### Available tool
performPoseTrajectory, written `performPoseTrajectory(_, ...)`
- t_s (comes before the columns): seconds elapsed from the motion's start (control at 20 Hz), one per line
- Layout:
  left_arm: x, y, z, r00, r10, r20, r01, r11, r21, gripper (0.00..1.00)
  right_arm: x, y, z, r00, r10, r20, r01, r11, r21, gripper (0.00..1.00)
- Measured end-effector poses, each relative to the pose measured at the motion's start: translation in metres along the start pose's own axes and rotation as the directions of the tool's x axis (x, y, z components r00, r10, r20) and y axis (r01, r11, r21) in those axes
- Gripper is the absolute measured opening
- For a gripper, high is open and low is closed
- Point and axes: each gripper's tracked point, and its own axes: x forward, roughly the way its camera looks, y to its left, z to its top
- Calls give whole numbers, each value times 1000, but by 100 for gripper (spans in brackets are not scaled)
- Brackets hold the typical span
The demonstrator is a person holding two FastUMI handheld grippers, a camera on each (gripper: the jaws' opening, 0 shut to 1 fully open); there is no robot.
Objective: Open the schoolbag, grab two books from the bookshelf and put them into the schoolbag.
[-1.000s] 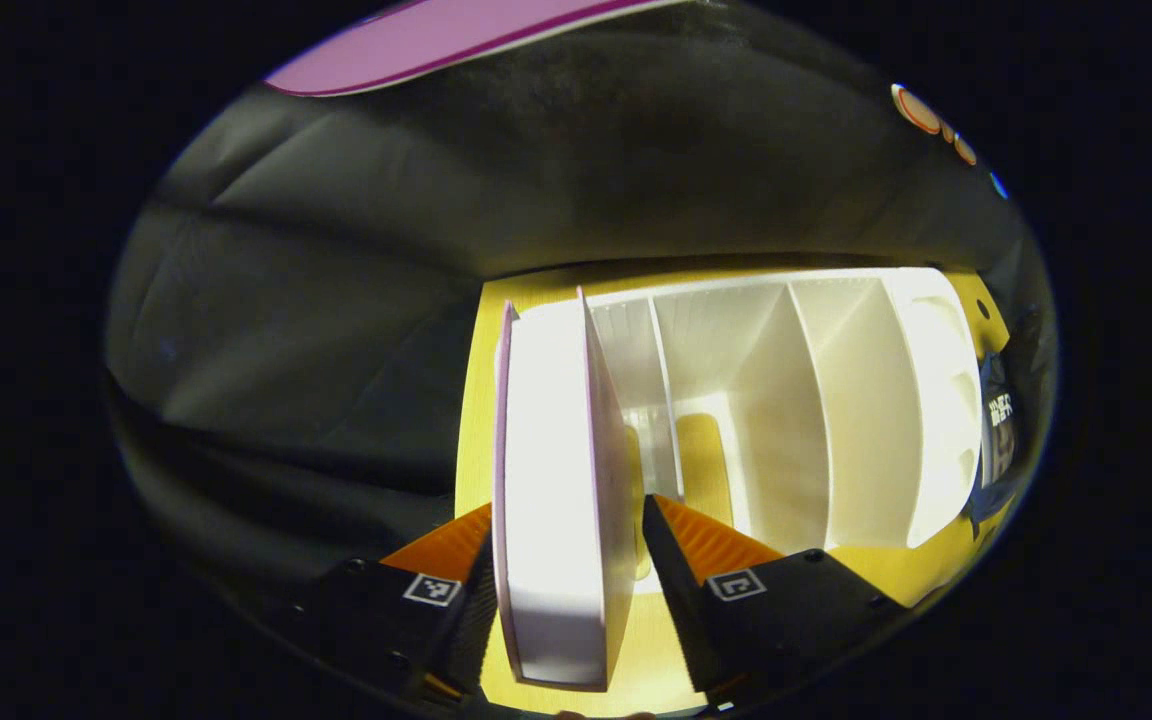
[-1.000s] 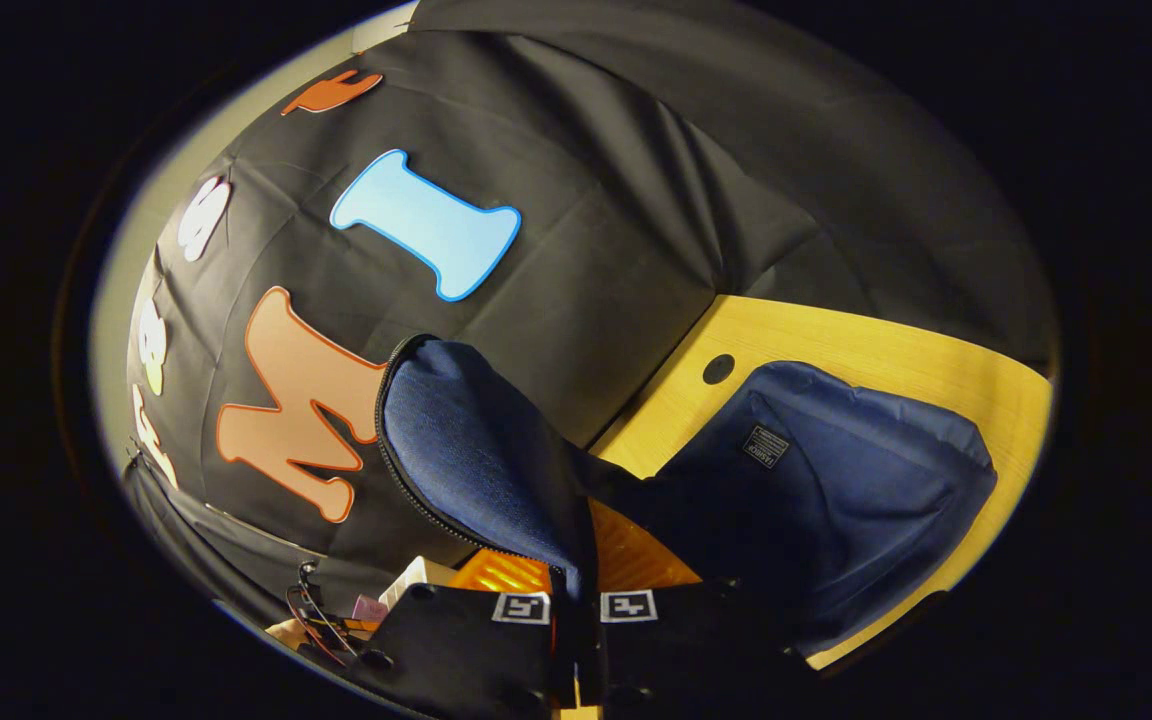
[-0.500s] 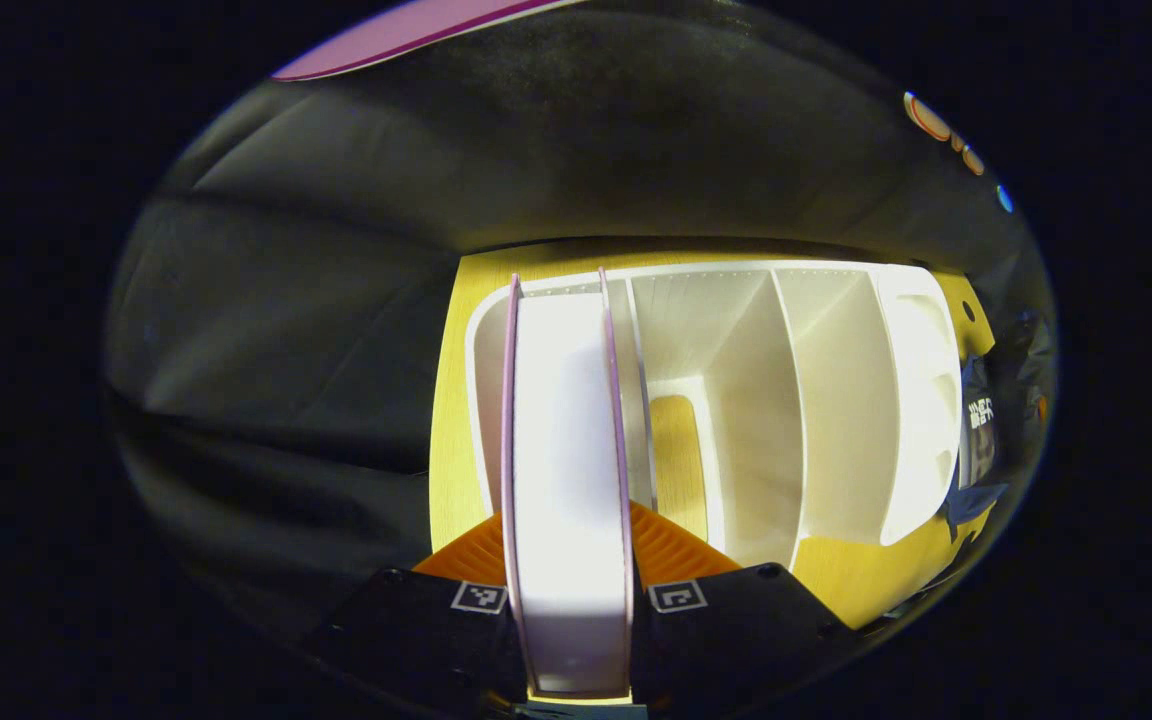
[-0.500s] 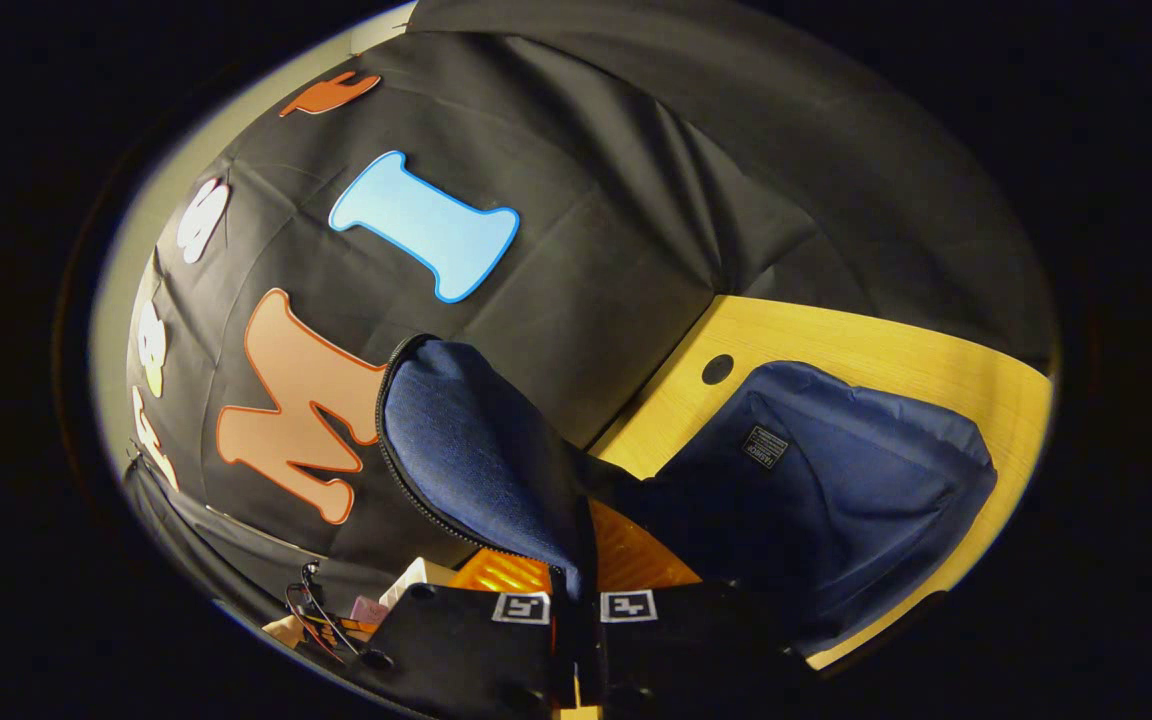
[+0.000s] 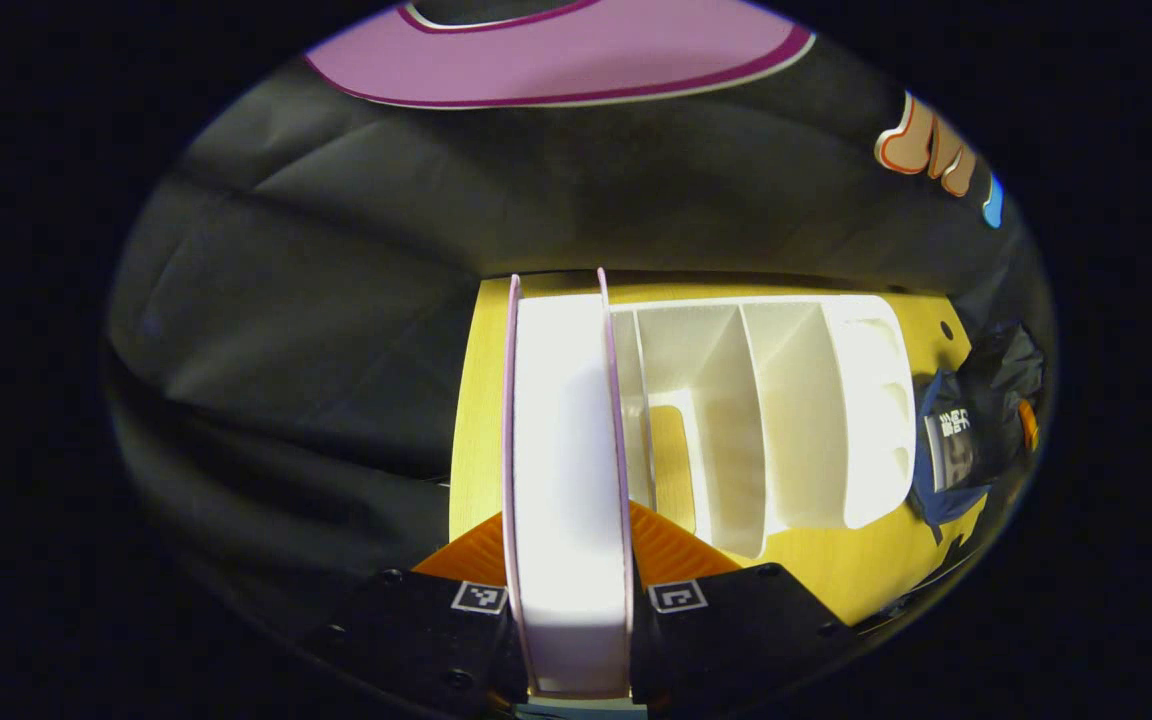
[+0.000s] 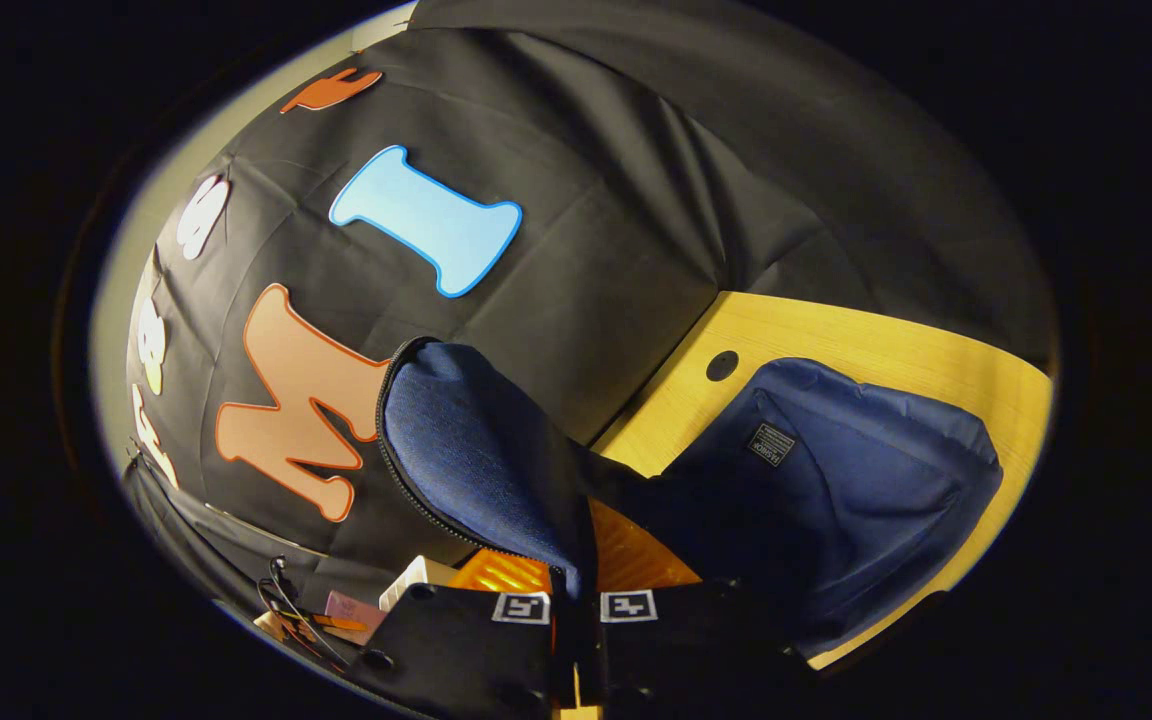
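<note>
Yellow table (image 5: 476, 420) – black cloth wall (image 5: 336, 300) behind.

The left gripper view looks down, close, over the white bookshelf (image 5: 786, 410) on the desk (image 5: 866, 570). The right gripper view sits right beside the schoolbag (image 6: 836, 490), facing it; both views share schoolbag and desk.

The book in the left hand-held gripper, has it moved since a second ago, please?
Yes: the book has been drawn back, out of the white bookshelf, which looks smaller now.

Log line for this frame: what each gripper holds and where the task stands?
left gripper: shut on book, lifted before bookshelf | right gripper: shut on schoolbag flap, held open | schoolbag on table | stage: carrying book
</note>
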Motion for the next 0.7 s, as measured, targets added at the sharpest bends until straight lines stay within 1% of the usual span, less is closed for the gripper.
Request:
performPoseTrajectory(0.2,-25,1,9,999,-1,40,1,1000,15,37,-2,0,2,1000,2,1,-2,1000,5,5)
performPoseTrajectory(0.25,-31,1,11,999,1,53,-3,1000,20,36,-2,0,2,1000,4,2,-4,1000,7,5)
performPoseTrajectory(0.35,-46,2,14,997,2,76,-4,1000,17,36,-3,2,2,1000,5,1,-5,1000,6,4)
performPoseTrajectory(0.4,-54,0,18,996,-3,93,2,1000,14,34,-3,2,2,1000,5,1,-5,1000,6,4)
performPoseTrajectory(0.7,-103,-14,30,980,-53,190,53,999,7,36,-5,2,3,1000,11,1,-11,1000,10,5)
